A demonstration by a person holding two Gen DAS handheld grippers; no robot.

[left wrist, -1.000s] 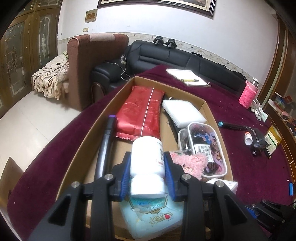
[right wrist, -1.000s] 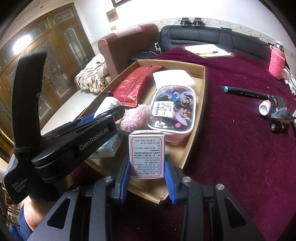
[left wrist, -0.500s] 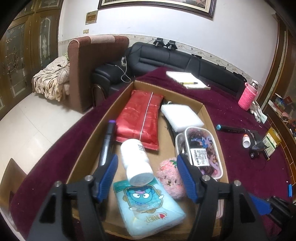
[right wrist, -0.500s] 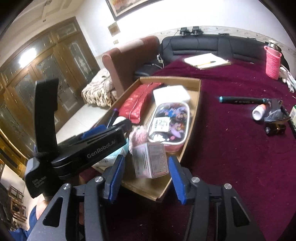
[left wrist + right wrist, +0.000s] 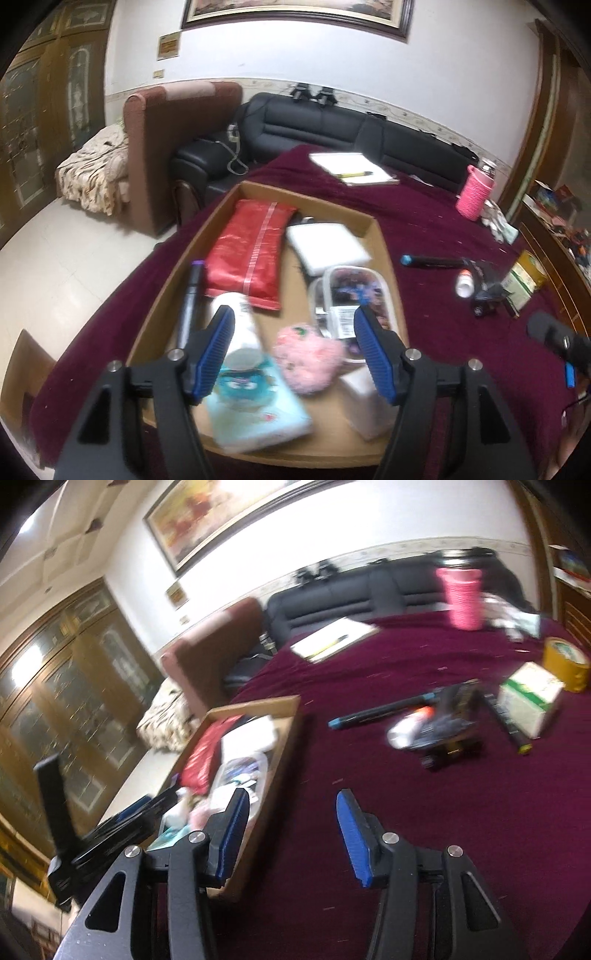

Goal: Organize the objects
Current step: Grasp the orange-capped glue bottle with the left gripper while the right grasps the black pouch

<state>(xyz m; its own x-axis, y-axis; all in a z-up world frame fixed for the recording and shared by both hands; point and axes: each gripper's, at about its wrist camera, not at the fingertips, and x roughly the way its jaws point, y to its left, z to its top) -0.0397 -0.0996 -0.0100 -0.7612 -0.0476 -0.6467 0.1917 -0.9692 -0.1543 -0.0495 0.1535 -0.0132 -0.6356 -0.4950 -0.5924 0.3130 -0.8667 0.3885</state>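
Maroon cloth (image 5: 406, 812) lies bare under your right gripper (image 5: 291, 834), whose blue pads stand apart with nothing between them. What is left to tidy sits ahead and to its right: the dark marker with the teal cap (image 5: 380, 710) lies well apart from the jaws, long axis running across the view from lower left to upper right, cap end toward the cardboard tray (image 5: 280, 753). Just beyond it is a blurred cluster, probably a small white bottle (image 5: 404, 731) on dark bits, beside the green-and-white box (image 5: 530, 699).

Your left gripper (image 5: 293, 350) hovers over the near end of the tray (image 5: 388, 258), also open and empty, with the white bottle (image 5: 240, 328) and pink fluffy thing (image 5: 310, 354) lying below its pads. The right hand is plainly nearer the marker, so turn its jaws across that shaft.
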